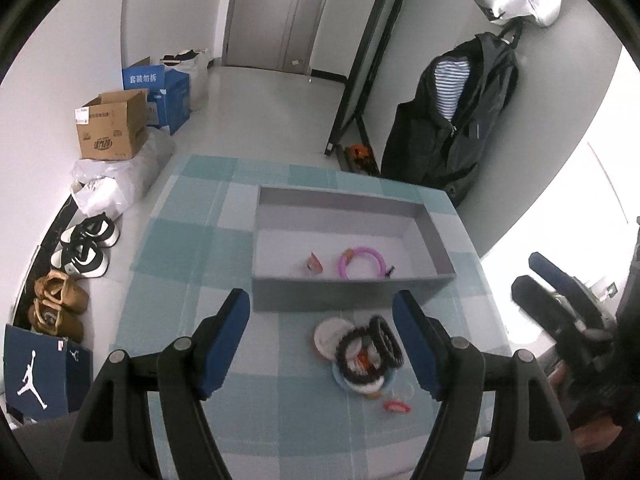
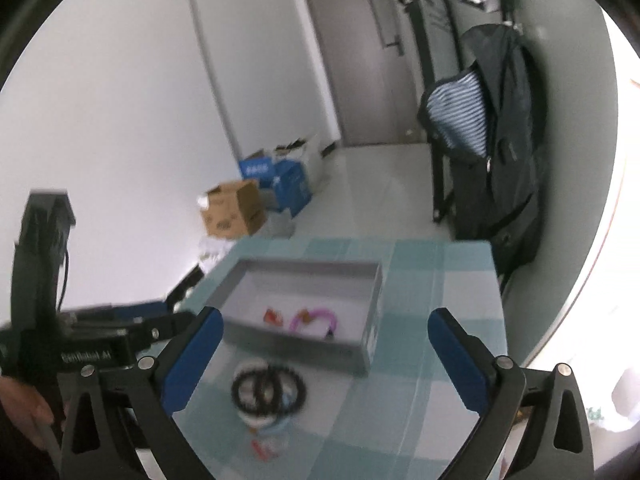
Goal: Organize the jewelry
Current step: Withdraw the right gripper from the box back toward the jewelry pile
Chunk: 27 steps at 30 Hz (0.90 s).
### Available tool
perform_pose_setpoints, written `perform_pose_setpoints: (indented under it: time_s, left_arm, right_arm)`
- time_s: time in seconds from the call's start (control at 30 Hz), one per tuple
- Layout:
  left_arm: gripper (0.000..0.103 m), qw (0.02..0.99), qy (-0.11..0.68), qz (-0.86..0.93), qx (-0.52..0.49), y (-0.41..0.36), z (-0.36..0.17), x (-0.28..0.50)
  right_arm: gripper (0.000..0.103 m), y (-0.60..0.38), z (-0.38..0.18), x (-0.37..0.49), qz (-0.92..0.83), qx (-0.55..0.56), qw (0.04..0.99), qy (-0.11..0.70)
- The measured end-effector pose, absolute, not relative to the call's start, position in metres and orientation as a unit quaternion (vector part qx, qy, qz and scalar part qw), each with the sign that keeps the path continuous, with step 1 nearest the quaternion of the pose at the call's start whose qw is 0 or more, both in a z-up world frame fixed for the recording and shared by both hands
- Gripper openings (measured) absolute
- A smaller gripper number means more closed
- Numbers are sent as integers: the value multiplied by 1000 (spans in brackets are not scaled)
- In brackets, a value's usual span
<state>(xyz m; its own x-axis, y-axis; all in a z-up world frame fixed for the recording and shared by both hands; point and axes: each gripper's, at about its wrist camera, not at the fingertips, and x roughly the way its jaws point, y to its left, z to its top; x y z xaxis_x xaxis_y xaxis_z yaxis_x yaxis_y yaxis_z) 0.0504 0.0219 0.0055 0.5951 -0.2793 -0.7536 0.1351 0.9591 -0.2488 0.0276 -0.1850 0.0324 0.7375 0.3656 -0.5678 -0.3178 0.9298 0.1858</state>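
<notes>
A table under a checked blue and white cloth (image 1: 192,248) fills the near part of both views, with a pale floor and a grey door (image 1: 276,12) beyond it. On the far half of the table stands a shallow grey box (image 1: 344,292), open at the top. Inside it, toward its near wall, lie a pink ring (image 1: 362,267) and, just left of that, a small red and pink piece (image 1: 315,265); the two are apart.

Nearer than the box, on the cloth, is a heap of bracelets (image 1: 366,354): dark beaded loops lie over white and pale blue rings, and a small red and white piece (image 1: 397,406) sits at the heap's near right edge. The heap is near the box but does not touch it.

The left gripper (image 1: 322,344) hangs above the cloth, its blue fingers (image 1: 226,344) spread wide either side of the heap with nothing between the pads. The right gripper (image 2: 324,360) is also spread wide and empty, above the same heap and box.

Left of the table, cardboard boxes (image 1: 112,128) and shoes (image 1: 86,248) line the white wall. To the far right a dark jacket (image 1: 456,120) hangs.
</notes>
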Motion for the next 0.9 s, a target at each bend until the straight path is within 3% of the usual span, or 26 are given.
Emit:
perform_pose_setpoints:
  time_s: [0.17, 0.47, 0.57, 0.63, 0.83, 0.9]
  left_arm:
    - [70, 890, 435, -104, -89, 22, -1, 34]
    - [70, 889, 434, -100, -108, 25, -16, 20]
    - [81, 885, 438, -100, -124, 29, -21, 19]
    - [82, 884, 440, -97, -129, 32, -24, 18]
    - [82, 882, 442, -90, -134, 37, -27, 16]
    - [82, 881, 447, -78, -136, 40, -29, 16]
  right_arm:
    - [103, -193, 12, 15, 213, 72, 912, 342]
    - [103, -184, -15, 0, 248, 30, 888, 386]
    - [102, -176, -25, -4, 268, 20, 874, 404]
    - [101, -171, -31, -7, 275, 7, 870, 410]
    - [87, -156, -45, -9, 286, -27, 855, 431]
    - [74, -152, -50, -11, 290, -34, 850, 439]
